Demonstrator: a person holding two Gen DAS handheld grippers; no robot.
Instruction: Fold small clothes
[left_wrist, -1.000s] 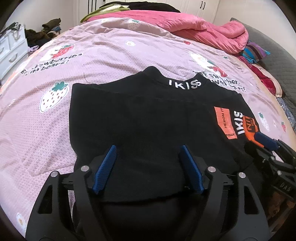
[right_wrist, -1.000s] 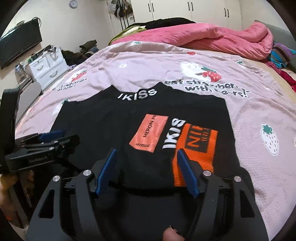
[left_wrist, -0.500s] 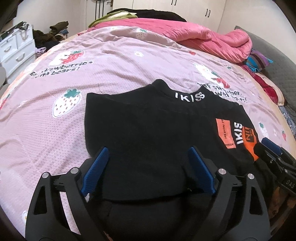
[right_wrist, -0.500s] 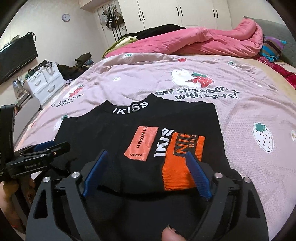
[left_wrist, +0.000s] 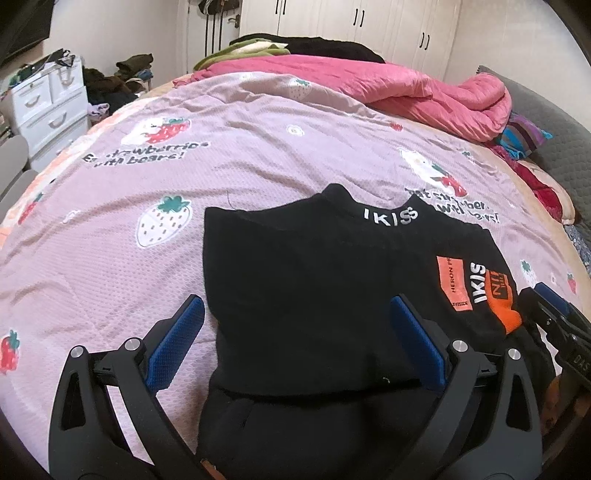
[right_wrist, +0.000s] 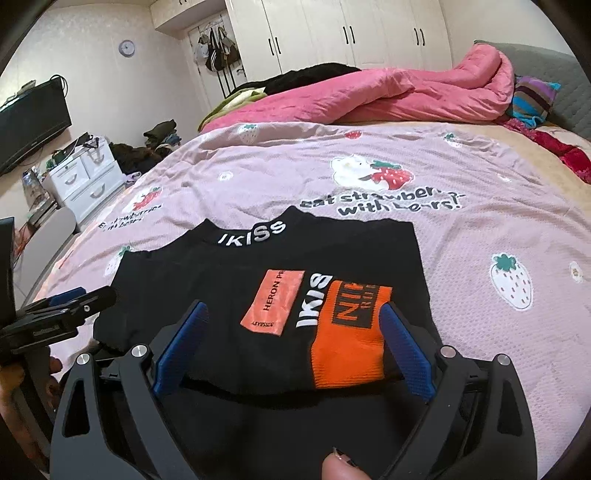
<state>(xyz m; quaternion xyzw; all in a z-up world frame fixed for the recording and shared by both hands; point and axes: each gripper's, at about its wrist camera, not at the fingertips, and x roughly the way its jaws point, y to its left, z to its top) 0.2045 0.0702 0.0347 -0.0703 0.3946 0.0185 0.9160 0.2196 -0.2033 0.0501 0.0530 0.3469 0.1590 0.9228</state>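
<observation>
Item: black top (left_wrist: 314, 295), collar lettered IKISS, orange cuff (right_wrist: 351, 350) folded across the front; lies flat on the bed (left_wrist: 258, 155), on the pink strawberry sheet, at 6 o'clock in both wrist views.

Left gripper (left_wrist: 295, 343): jaws have just been opening and stand wide, the top's near left edge showing between them, pads clear of the cloth.

Right gripper (right_wrist: 295, 347): jaws likewise just been opening, wide, framing the orange cuff, nothing pinched.

Hazards, as judged:
- Near hem hangs at the bed edge at 6 o'clock; a careless brush by either gripper could drag the fold open.
- The tucked sleeve looks loose; a lift that catches one layer only would likely spill it.
- The grippers sit near each other, the right one at 3 o'clock in the left view; a crossing reach risks a knock.
- Pink quilt (left_wrist: 406, 88) at 12 o'clock, well apart: no hazard.
</observation>
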